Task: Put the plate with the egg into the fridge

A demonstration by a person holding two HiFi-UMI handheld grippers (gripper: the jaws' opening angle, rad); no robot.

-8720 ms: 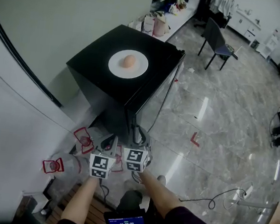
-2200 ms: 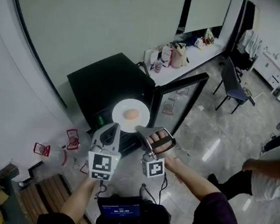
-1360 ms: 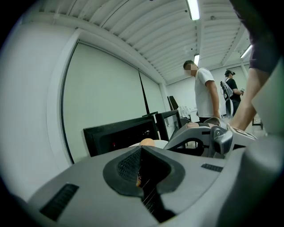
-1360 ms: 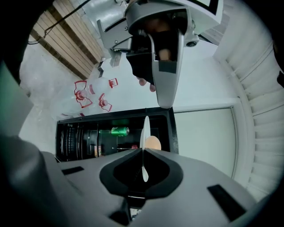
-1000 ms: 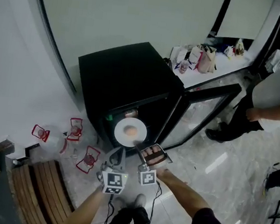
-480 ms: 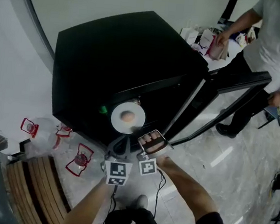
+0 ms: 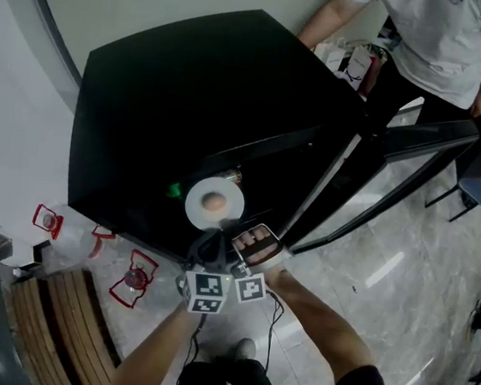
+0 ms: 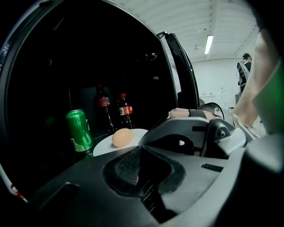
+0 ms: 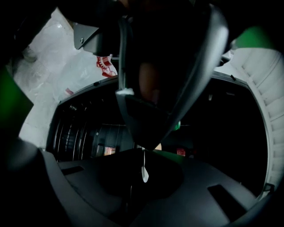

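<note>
Where plate (image 8: 104,144) hovers, can (image 8: 80,131) (green) flanks.

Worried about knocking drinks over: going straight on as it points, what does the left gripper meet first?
Probably the cola bottles, its held plate touching first; the green can sits to the left. Depth is unclear.

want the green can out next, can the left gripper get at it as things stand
Probably not yet. The left gripper is shut on the plate that carries the egg. The green can itself stands unblocked just left of the plate, and the fridge door is open.
</note>
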